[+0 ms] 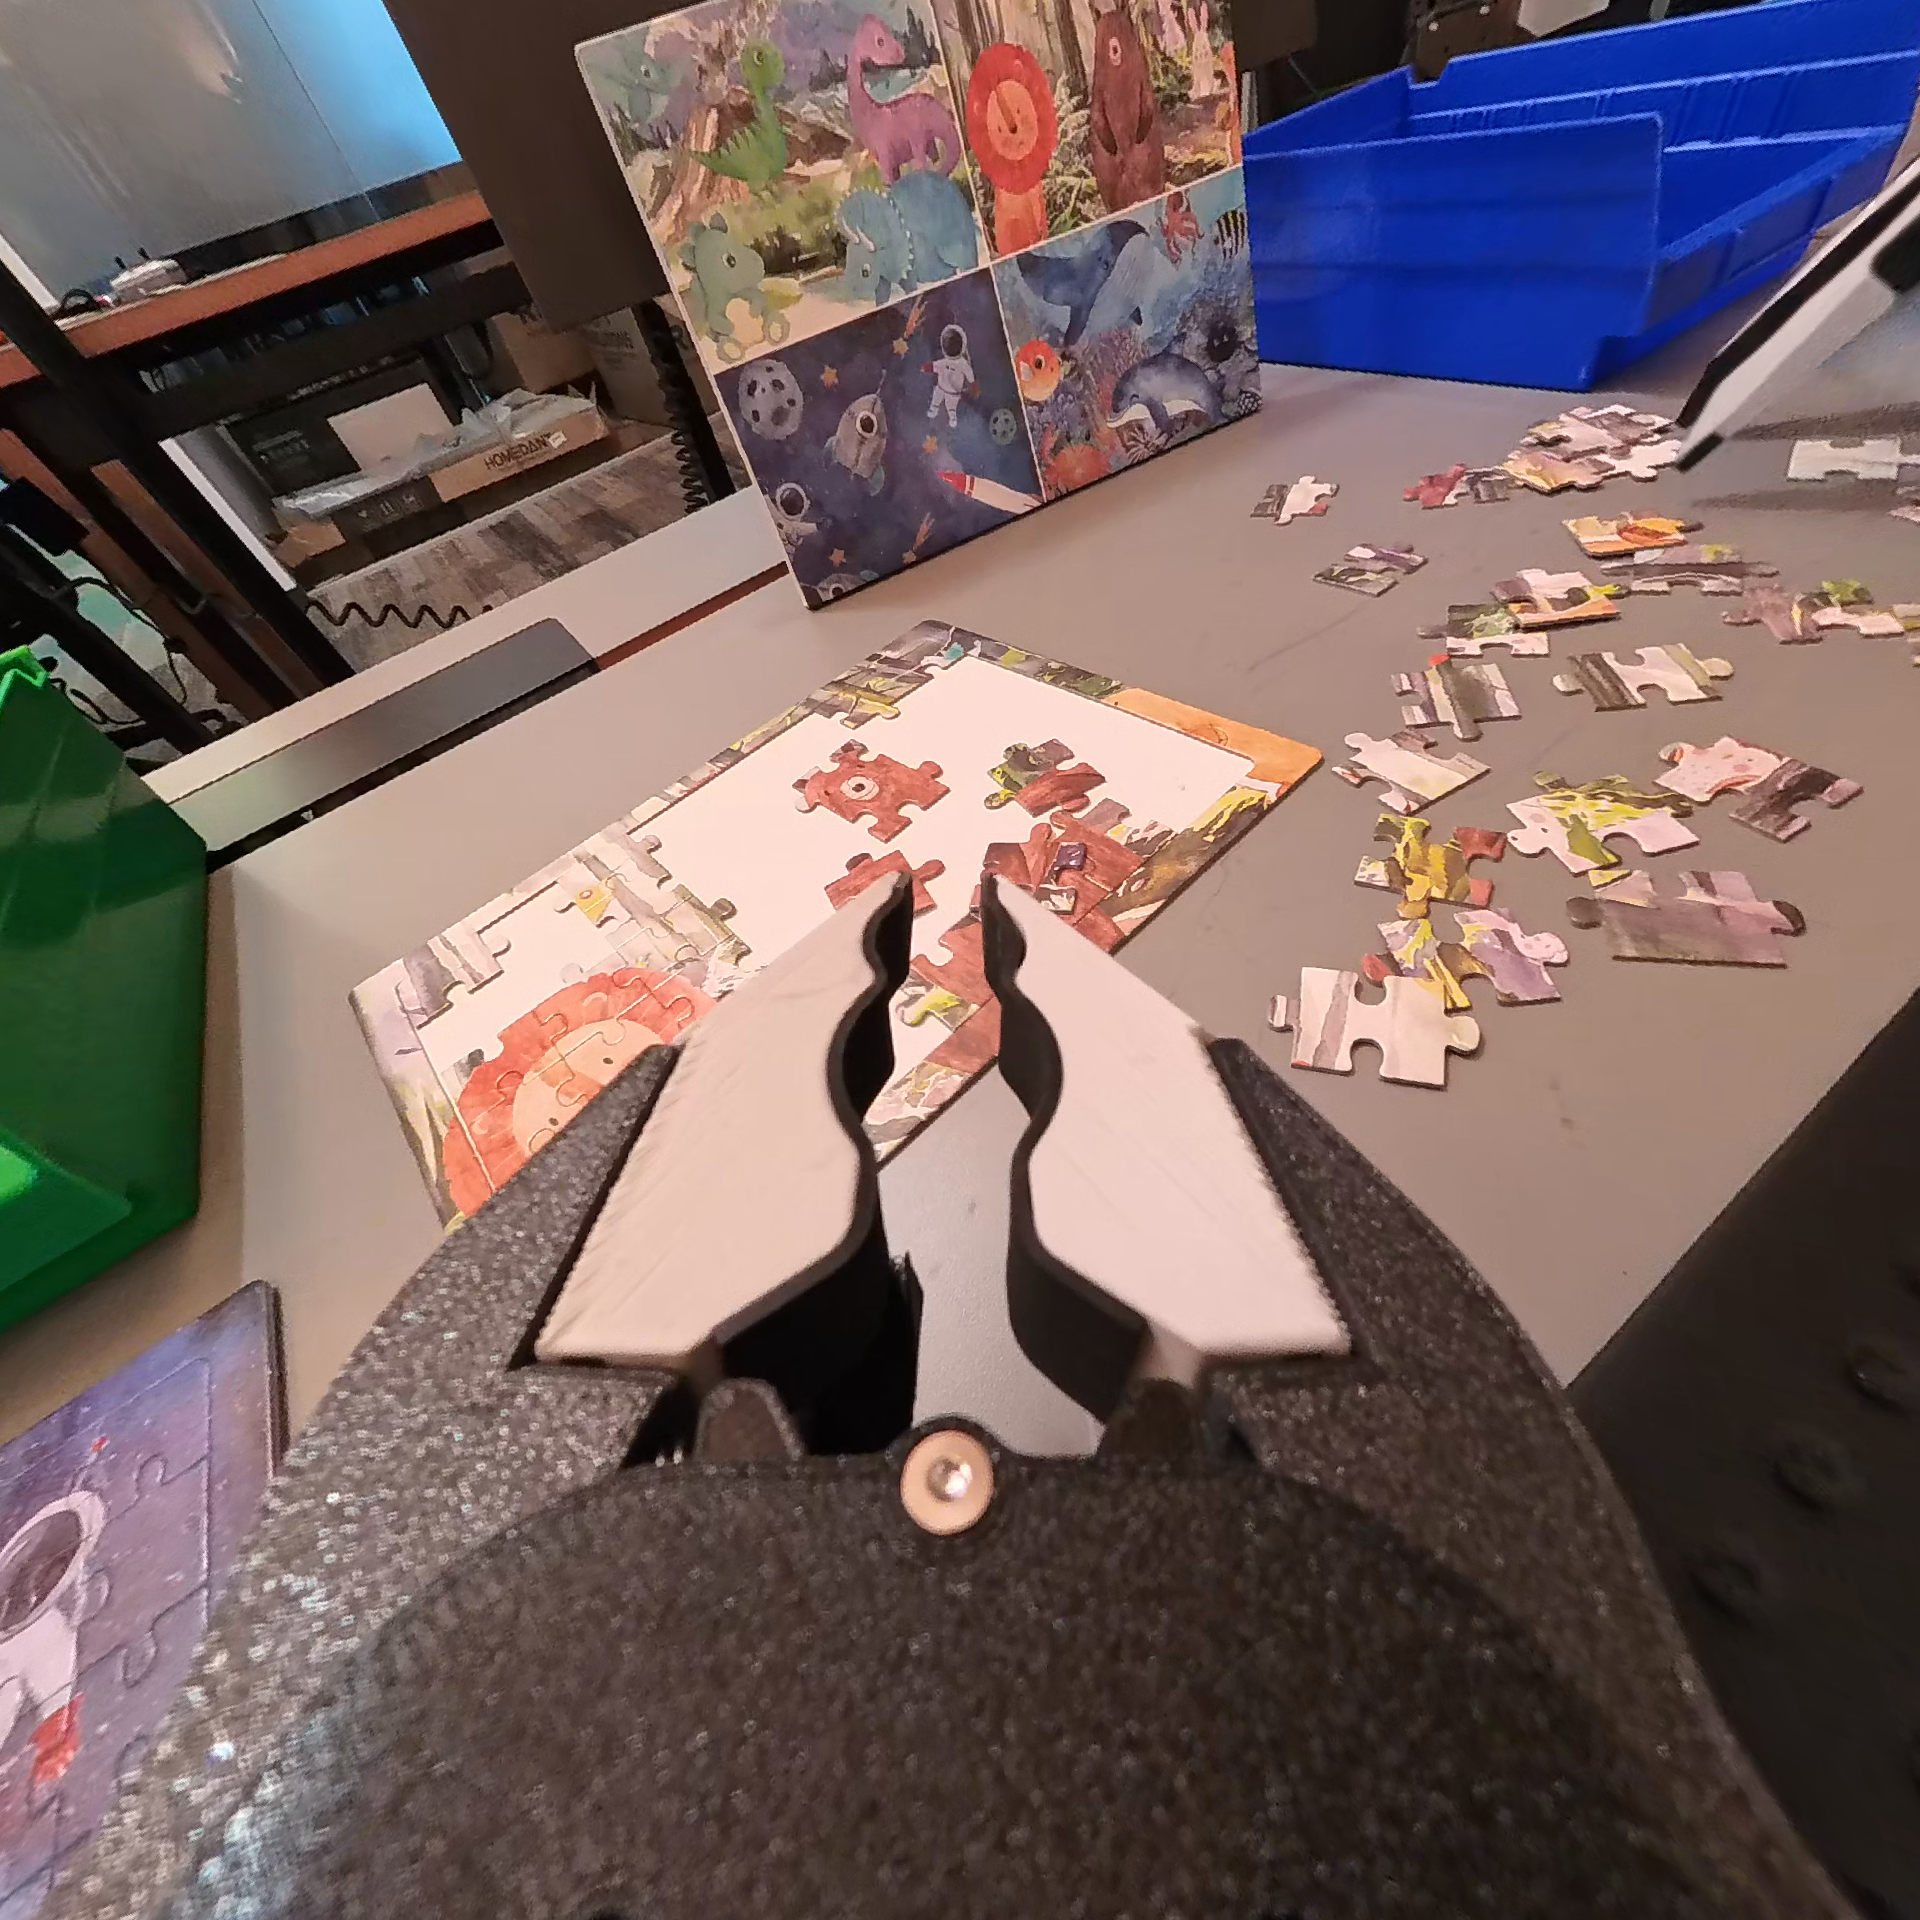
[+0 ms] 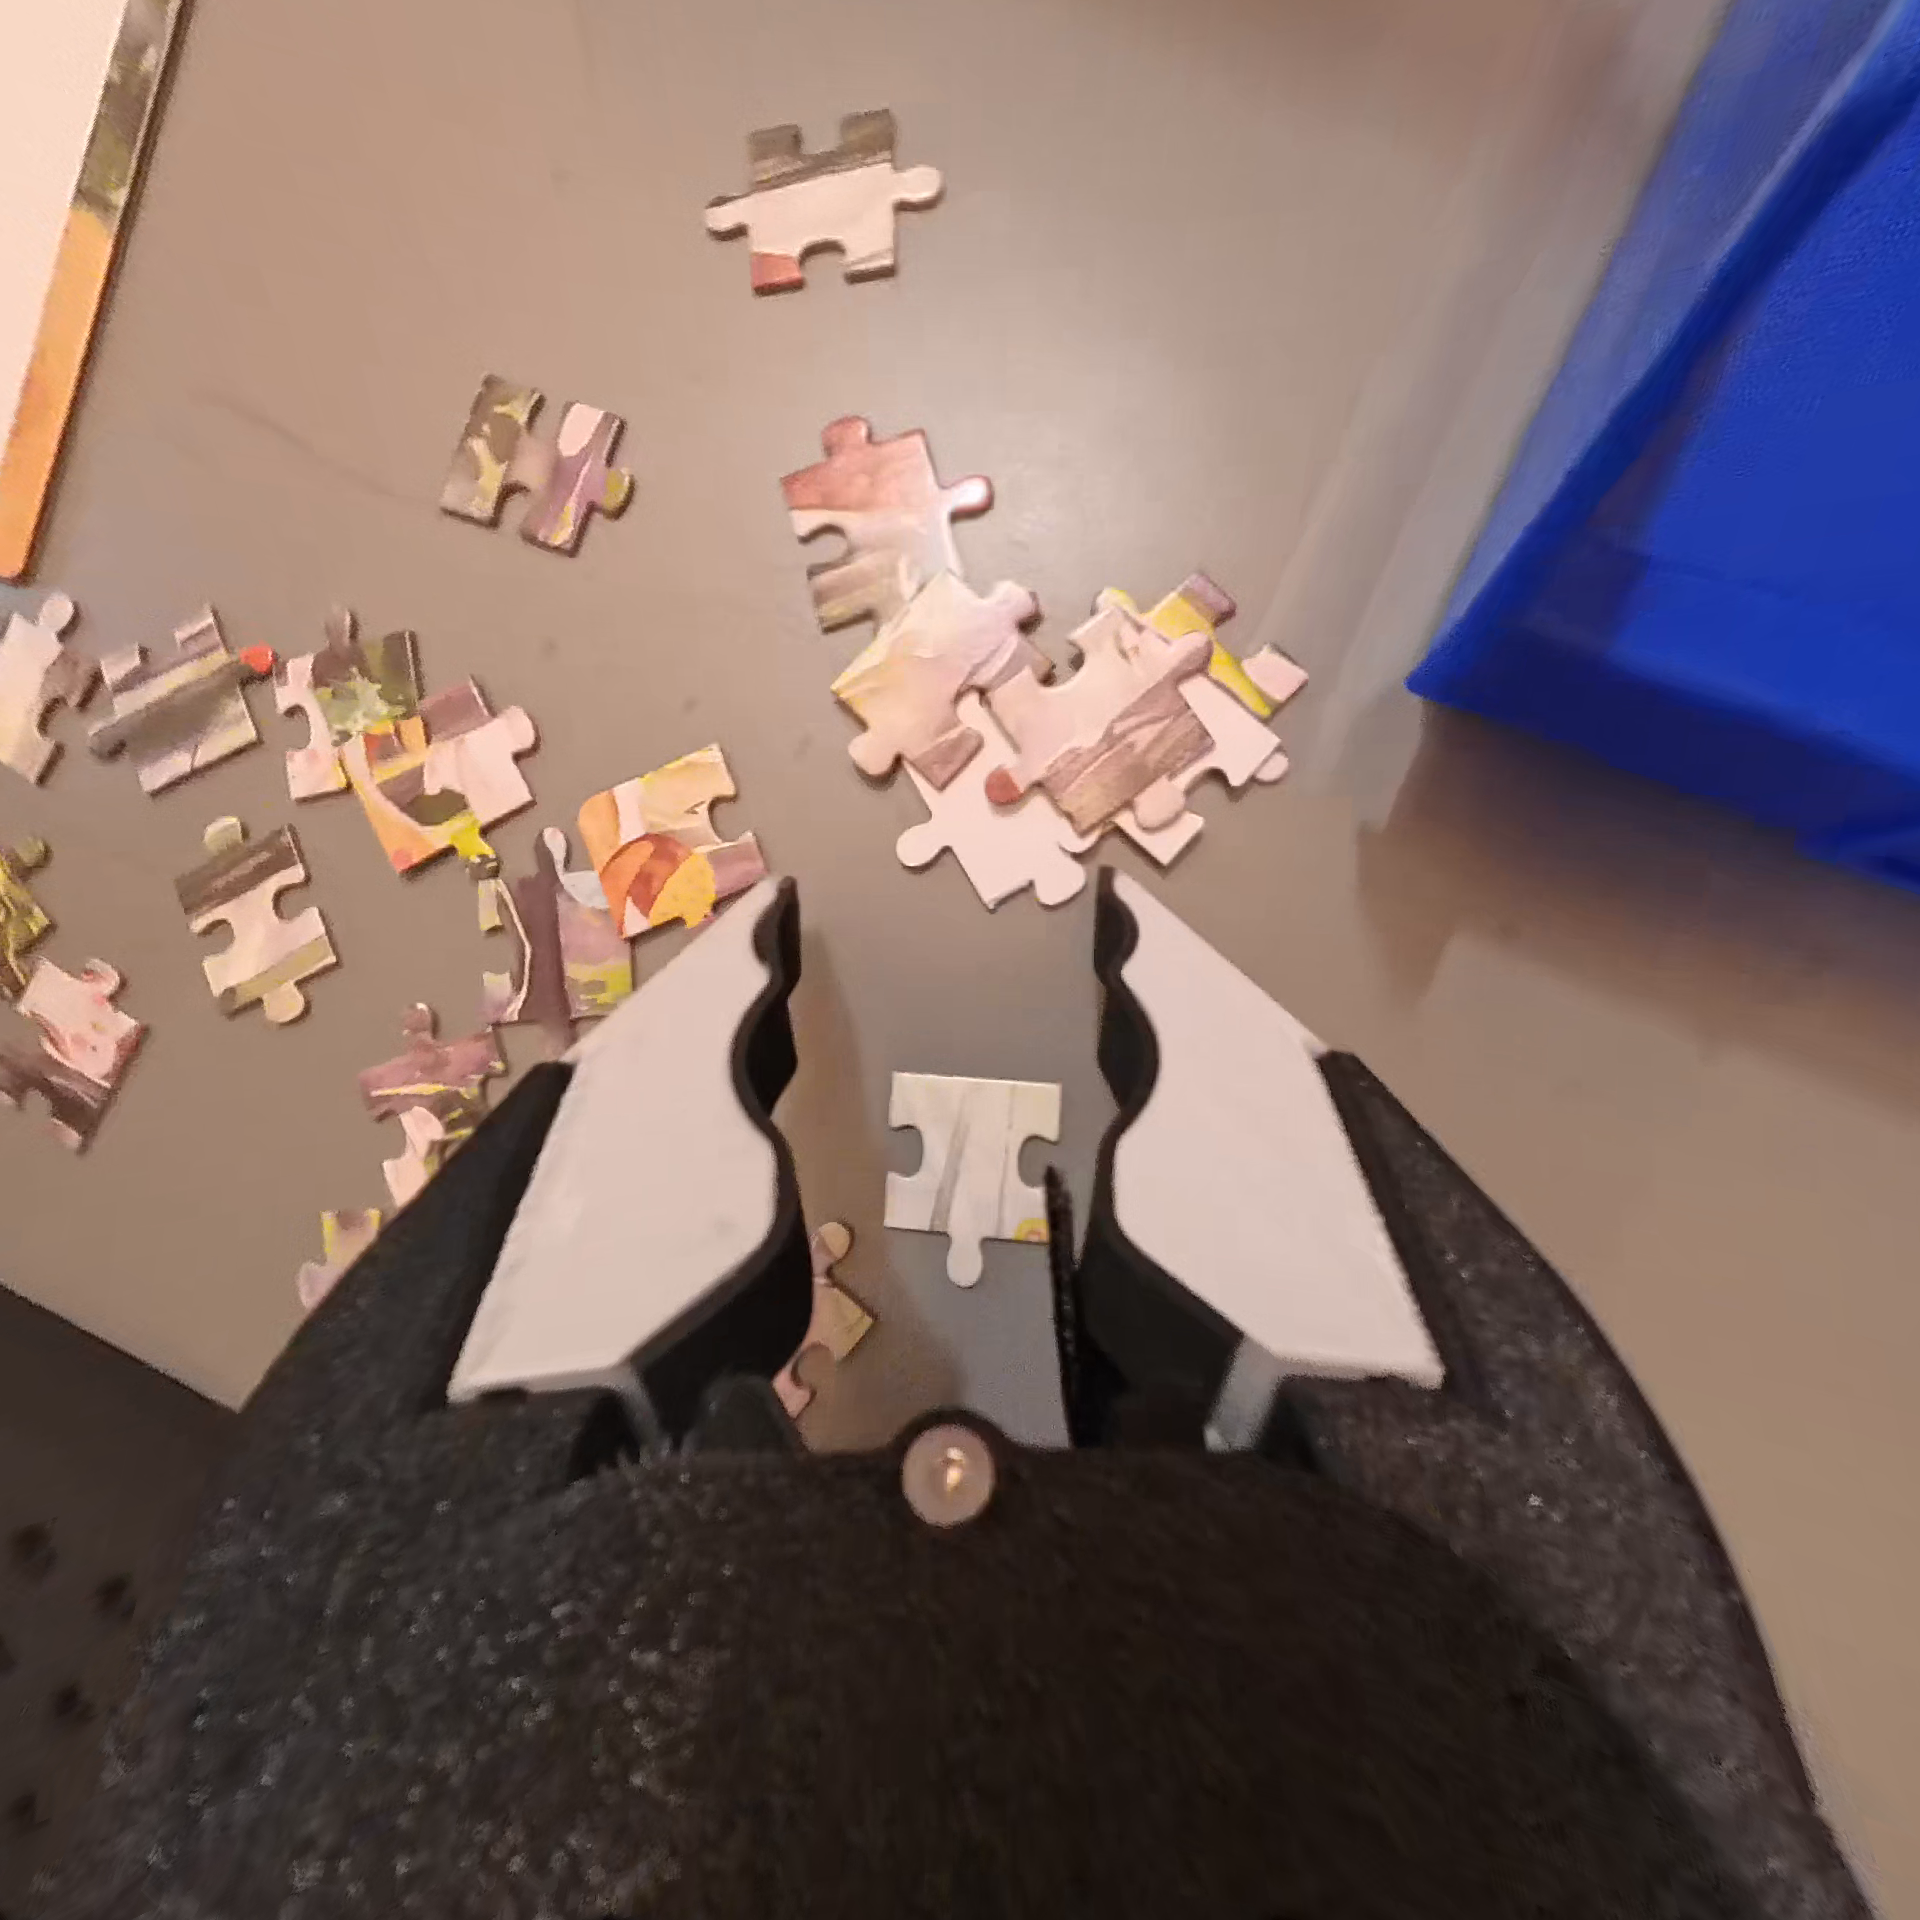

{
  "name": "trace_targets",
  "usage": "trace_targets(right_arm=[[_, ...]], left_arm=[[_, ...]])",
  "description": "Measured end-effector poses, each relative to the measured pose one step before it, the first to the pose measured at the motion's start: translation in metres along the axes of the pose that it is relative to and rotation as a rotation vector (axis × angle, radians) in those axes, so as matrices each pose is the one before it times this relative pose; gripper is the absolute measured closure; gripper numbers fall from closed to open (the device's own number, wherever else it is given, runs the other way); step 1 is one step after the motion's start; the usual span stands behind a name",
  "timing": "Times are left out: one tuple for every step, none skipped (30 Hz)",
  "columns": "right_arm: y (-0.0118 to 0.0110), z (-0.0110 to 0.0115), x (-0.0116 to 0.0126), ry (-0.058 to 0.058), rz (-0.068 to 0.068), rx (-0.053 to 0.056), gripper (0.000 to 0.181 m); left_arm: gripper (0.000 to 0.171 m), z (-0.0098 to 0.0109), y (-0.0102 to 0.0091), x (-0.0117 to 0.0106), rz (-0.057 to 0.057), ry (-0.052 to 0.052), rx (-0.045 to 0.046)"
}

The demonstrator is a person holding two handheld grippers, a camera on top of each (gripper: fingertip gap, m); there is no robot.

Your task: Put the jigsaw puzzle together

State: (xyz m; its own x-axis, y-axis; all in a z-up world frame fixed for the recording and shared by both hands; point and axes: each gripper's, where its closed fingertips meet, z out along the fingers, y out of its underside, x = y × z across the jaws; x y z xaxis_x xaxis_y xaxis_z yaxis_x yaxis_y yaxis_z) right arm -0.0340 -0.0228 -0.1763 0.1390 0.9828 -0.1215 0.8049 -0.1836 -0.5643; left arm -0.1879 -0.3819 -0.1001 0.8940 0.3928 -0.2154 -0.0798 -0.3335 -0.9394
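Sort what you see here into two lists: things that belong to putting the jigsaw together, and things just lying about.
Belongs to the job:
- puzzle tray, partly filled
- loose pieces scattered on the table
- pale piece below the open right gripper
- left gripper
- reference picture board

Just lying about:
- blue bin
- green box
- space puzzle

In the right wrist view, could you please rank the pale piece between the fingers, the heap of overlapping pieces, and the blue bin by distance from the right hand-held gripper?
1. Pale piece: between the right hand-held gripper fingers.
2. Heap of overlapping pieces: just ahead of the tips.
3. Blue bin: far right.
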Motion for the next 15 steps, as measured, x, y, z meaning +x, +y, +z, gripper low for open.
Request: trace_targets(right_arm=[[-0.00073, -0.00010, 0.00120, 0.0117, 0.0043, 0.0003, 0.128], [-0.00049, 0.00035, 0.00186, 0.0298, -0.0136, -0.0007, 0.136], [0.00065, 0.00107, 0.00274, 0.0364, -0.0176, -0.0088, 0.140], [0.00174, 0.00179, 0.00111, 0.0219, -0.0171, -0.0151, 0.140], [0.00122, 0.00217, 0.00033, 0.0073, -0.0123, -0.0103, 0.140], [-0.00047, 0.00179, 0.00026, -0.0032, -0.0006, 0.0029, 0.140], [-0.00106, 0.00051, 0.00130, -0.0050, 0.0120, 0.0073, 0.143], [0.00009, -0.00020, 0.00211, 0.0008, 0.0004, -0.0007, 0.147], [0.00023, -0.00014, 0.00080, -0.0052, -0.0016, -0.0019, 0.149], [0.00017, 0.00001, 0.00046, -0.0057, -0.0049, -0.0011, 0.150], [0.00027, -0.00024, 0.00015, -0.0039, -0.0101, -0.0030, 0.151], [0.00033, -0.00020, -0.00015, -0.0030, -0.0106, -0.0059, 0.153], [0.00055, -0.00033, -0.00138, -0.0081, -0.0128, -0.0064, 0.160], [0.00032, -0.00036, -0.00044, 0.0007, -0.0126, -0.0033, 0.161], [0.00033, -0.00029, -0.00027, 0.0043, -0.0074, -0.0013, 0.161]], left_arm=[[0.159, 0.00003, 0.00008, -0.00030, -0.0019, -0.0009, -0.00017], [0.159, 0.00014, 0.00020, -0.00029, -0.0023, -0.0001, -0.00118], [0.159, 0.00030, 0.00030, -0.00010, -0.0019, 0.0008, -0.00170], [0.159, 0.00020, 0.00031, 0.00006, -0.0008, 0.0012, -0.00188], [0.159, 0.00019, 0.00017, 0.00025, 0.0006, 0.0011, -0.00128], [0.159, 0.00009, 0.00005, 0.00026, 0.0016, 0.0007, -0.00028], [0.159, -0.00009, -0.00005, 0.00024, 0.0021, 0.0000, 0.00080], [0.159, -0.00003, -0.00012, 0.00014, 0.0013, 0.0004, 0.00075], [0.159, 0.00010, 0.00009, 0.00016, 0.0003, 0.0009, -0.00021], [0.159, 0.00002, 0.00006, -0.00003, -0.0003, 0.0002, -0.00039], [0.159, -0.00002, -0.00001, -0.00012, -0.0006, -0.0003, 0.00038], [0.159, 0.00000, -0.00004, -0.00008, -0.0008, 0.0000, 0.00057], [0.159, -0.00004, 0.00003, -0.00008, -0.0007, 0.0000, 0.00008], [0.159, 0.00004, -0.00013, -0.00012, -0.0004, -0.0003, 0.00029], [0.159, -0.00015, -0.00021, -0.00013, -0.0002, -0.0010, 0.00129]])
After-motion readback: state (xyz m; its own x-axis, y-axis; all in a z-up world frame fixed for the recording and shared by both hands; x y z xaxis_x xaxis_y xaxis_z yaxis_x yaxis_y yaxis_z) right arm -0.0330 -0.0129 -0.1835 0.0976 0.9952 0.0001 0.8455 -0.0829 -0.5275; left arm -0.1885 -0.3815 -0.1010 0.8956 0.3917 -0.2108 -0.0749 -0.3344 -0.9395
